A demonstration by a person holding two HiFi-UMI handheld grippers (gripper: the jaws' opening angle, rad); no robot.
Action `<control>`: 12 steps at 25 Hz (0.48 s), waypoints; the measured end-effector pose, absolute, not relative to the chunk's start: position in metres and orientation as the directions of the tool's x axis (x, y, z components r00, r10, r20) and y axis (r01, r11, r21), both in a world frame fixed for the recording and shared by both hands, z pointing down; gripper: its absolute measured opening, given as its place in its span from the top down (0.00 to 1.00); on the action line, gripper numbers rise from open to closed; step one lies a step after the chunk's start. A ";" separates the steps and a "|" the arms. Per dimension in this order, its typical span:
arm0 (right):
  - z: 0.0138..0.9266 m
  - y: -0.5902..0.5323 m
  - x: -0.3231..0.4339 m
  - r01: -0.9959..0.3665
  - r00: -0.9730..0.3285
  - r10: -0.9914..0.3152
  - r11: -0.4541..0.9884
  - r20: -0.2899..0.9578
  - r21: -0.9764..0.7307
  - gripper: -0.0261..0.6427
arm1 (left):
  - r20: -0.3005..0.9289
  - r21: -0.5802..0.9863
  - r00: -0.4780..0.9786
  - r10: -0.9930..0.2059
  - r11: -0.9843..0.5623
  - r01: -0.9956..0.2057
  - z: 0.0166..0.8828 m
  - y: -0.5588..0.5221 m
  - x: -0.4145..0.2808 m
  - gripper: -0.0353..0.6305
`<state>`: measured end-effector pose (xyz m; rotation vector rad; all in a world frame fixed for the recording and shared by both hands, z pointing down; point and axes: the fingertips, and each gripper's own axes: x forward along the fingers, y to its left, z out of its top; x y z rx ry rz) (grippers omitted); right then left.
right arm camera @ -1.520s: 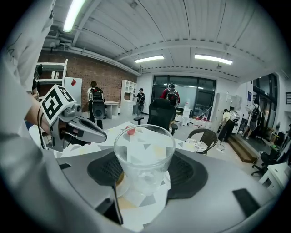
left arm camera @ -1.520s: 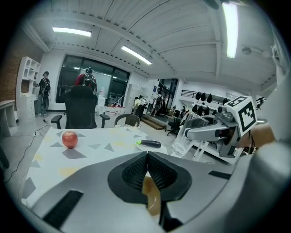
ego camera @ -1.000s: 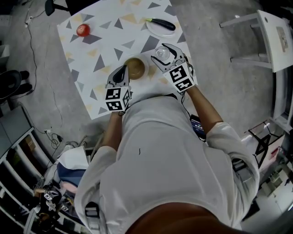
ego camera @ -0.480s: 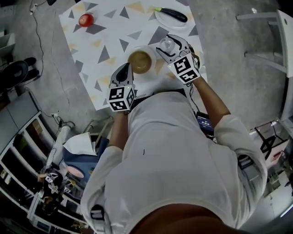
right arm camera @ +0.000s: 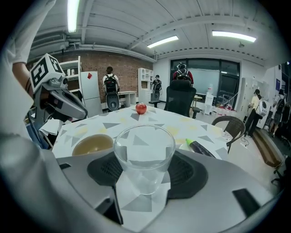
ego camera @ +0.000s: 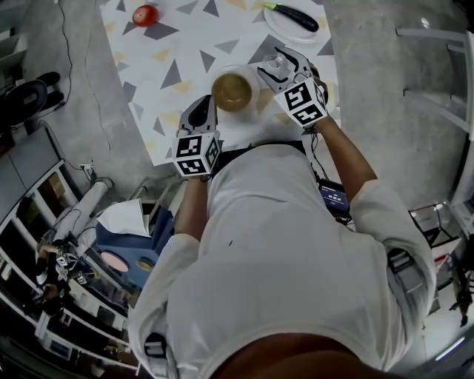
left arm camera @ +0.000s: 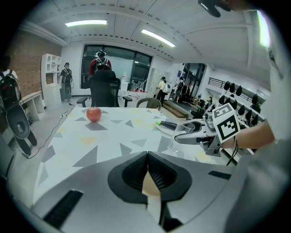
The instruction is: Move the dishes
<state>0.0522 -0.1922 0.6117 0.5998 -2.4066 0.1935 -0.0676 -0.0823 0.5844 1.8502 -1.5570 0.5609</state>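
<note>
Triangle-print bench (ego camera: 148, 81), the tan bowl (ego camera: 232, 90) near its close edge. Left tongs (left arm camera: 147, 157) are just beside the bowl, clenched tight with a cream sliver in the gap, can't tell if that's the rim. Right tongs (right arm camera: 144, 169) are grasping a clear glass (right arm camera: 144, 148) next to the bowl. Red apple (ego camera: 145, 15) is well away at the far corner

Cup (right arm camera: 144, 157) clear glass, glossy; bowl (ego camera: 232, 90) smooth, glossy; table (ego camera: 148, 66) matt.
</note>
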 end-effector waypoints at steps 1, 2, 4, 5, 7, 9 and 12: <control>0.613 -0.192 0.051 -0.462 -0.691 -0.368 0.887 0.623 0.012 0.55 | 0.689 0.201 0.199 -0.697 -0.080 -0.976 0.585 -0.081 -0.070 0.92; 0.614 -0.192 0.049 -0.459 -0.692 -0.365 0.889 0.623 0.011 0.55 | 0.692 0.198 0.194 -0.695 -0.075 -0.977 0.586 -0.079 -0.072 0.92; 0.615 -0.192 0.047 -0.456 -0.692 -0.361 0.890 0.625 0.009 0.55 | 0.696 0.196 0.187 -0.693 -0.068 -0.978 0.588 -0.077 -0.075 0.92; 0.616 -0.193 0.047 -0.456 -0.691 -0.360 0.890 0.627 0.007 0.55 | 0.697 0.195 0.185 -0.693 -0.065 -0.979 0.588 -0.076 -0.075 0.92; 0.618 -0.193 0.047 -0.459 -0.687 -0.358 0.888 0.632 0.004 0.55 | 0.697 0.194 0.183 -0.694 -0.064 -0.979 0.587 -0.076 -0.075 0.92; 0.620 -0.193 0.047 -0.460 -0.685 -0.355 0.888 0.636 0.000 0.55 | 0.696 0.192 0.183 -0.694 -0.065 -0.979 0.587 -0.076 -0.075 0.92; 0.623 -0.193 0.047 -0.462 -0.682 -0.354 0.887 0.640 -0.002 0.55 | 0.695 0.191 0.183 -0.695 -0.066 -0.979 0.586 -0.076 -0.075 0.92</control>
